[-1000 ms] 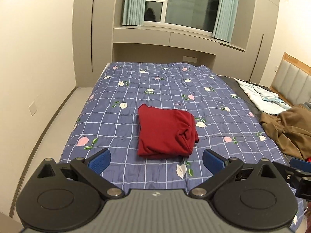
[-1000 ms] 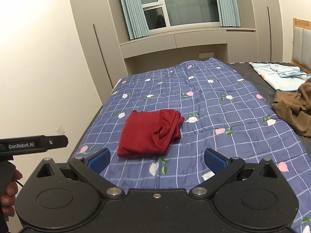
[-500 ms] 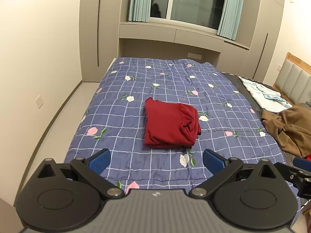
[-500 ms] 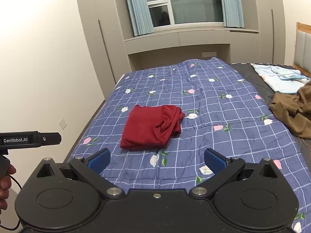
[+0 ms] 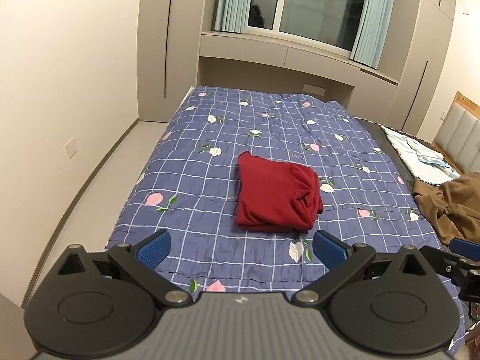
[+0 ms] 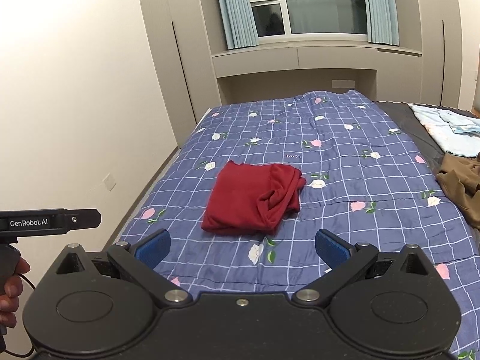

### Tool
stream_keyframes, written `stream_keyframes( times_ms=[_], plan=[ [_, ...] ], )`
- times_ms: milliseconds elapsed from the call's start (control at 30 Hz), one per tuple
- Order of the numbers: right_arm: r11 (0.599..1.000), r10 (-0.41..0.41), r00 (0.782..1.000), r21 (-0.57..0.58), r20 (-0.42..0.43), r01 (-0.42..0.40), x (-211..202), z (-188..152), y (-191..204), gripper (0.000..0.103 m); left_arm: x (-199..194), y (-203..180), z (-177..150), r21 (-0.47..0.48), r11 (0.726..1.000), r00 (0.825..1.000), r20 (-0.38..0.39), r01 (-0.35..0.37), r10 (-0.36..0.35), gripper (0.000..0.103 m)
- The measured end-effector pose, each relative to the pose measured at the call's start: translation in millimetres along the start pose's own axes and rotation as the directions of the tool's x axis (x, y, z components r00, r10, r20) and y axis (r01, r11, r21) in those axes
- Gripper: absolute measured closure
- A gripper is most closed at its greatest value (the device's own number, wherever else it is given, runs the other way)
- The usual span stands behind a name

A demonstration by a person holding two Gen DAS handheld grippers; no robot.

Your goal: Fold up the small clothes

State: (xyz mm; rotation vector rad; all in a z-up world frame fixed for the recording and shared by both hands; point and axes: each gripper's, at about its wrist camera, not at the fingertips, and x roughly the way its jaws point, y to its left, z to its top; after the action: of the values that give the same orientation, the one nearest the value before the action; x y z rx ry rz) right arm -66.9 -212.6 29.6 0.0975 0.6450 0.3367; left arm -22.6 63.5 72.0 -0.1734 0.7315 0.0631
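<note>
The red garment (image 5: 277, 193) (image 6: 255, 199) lies folded in a compact bundle near the middle of the blue checked quilt (image 5: 210, 180) (image 6: 360, 180), its bunched edge toward the brown clothes (image 5: 450, 207) (image 6: 462, 184) at the quilt's side. Short of it, over the quilt's near edge, the left gripper (image 5: 241, 247) and right gripper (image 6: 241, 246) both gape wide, holding nothing. Pale blue clothes (image 5: 420, 157) (image 6: 450, 130) lie beyond the brown ones.

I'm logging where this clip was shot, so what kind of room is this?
A bedroom, almost surely: a bed with a floral quilt, built-in wardrobes along the wall, and a curtained window. Clothes lie on the bed, including a folded red garment.
</note>
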Motion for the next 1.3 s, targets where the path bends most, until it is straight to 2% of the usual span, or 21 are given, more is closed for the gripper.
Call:
stream_keyframes(
  times_ms=[433,1300],
  plan=[
    [1.000,-0.012,1.000,-0.012,-0.008,0.011,3.4,0.7,13.7,0.001,3.0,14.1,-0.4,-0.004,1.000,1.000,-0.015,0.017,-0.017,0.000],
    [0.999,-0.042,0.999,0.015,-0.011,0.042,-4.2,-5.6,11.4,0.001,4.3,10.2,-3.6,0.024,0.999,0.998,-0.041,0.048,-0.047,0.000]
  ],
)
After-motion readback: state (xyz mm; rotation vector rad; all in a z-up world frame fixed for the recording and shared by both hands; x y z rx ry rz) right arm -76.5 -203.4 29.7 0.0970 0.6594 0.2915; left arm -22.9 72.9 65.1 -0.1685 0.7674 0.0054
